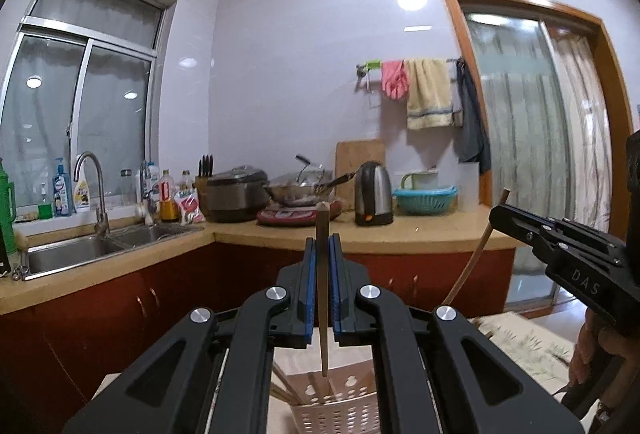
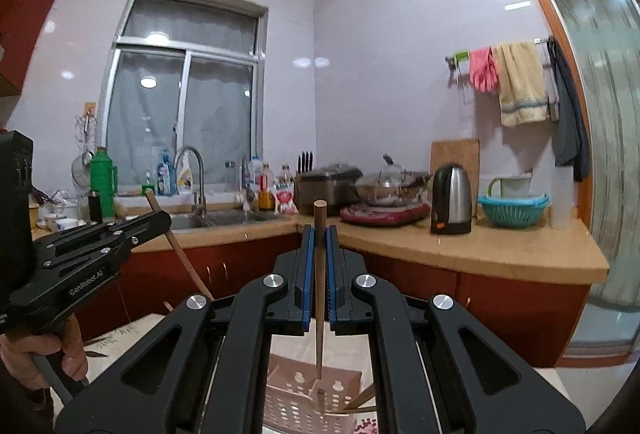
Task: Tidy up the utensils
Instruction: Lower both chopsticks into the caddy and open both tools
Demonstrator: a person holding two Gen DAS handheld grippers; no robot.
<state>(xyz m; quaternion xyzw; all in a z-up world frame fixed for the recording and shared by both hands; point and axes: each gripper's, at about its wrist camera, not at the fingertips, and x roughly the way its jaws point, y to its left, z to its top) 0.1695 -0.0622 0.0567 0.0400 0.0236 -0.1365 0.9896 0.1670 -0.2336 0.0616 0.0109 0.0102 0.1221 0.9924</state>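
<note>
My left gripper (image 1: pixel 322 246) is shut on a wooden chopstick (image 1: pixel 322 294) that stands upright, its lower tip at the mouth of a white perforated utensil holder (image 1: pixel 340 406). My right gripper (image 2: pixel 319 234) is shut on another wooden chopstick (image 2: pixel 319 294), also upright, its tip in the same holder (image 2: pixel 304 402). Several chopsticks lean inside the holder. The right gripper also shows in the left wrist view (image 1: pixel 496 213), and the left gripper in the right wrist view (image 2: pixel 164 218), each with its chopstick slanting down.
A counter (image 1: pixel 420 234) runs along the wall with a sink (image 1: pixel 80 250), faucet, bottles, knife block, rice cooker, wok (image 1: pixel 300 187), kettle (image 1: pixel 374 193) and teal colander (image 1: pixel 426 199). A patterned cloth (image 1: pixel 532 346) covers the near table. A glass door stands at right.
</note>
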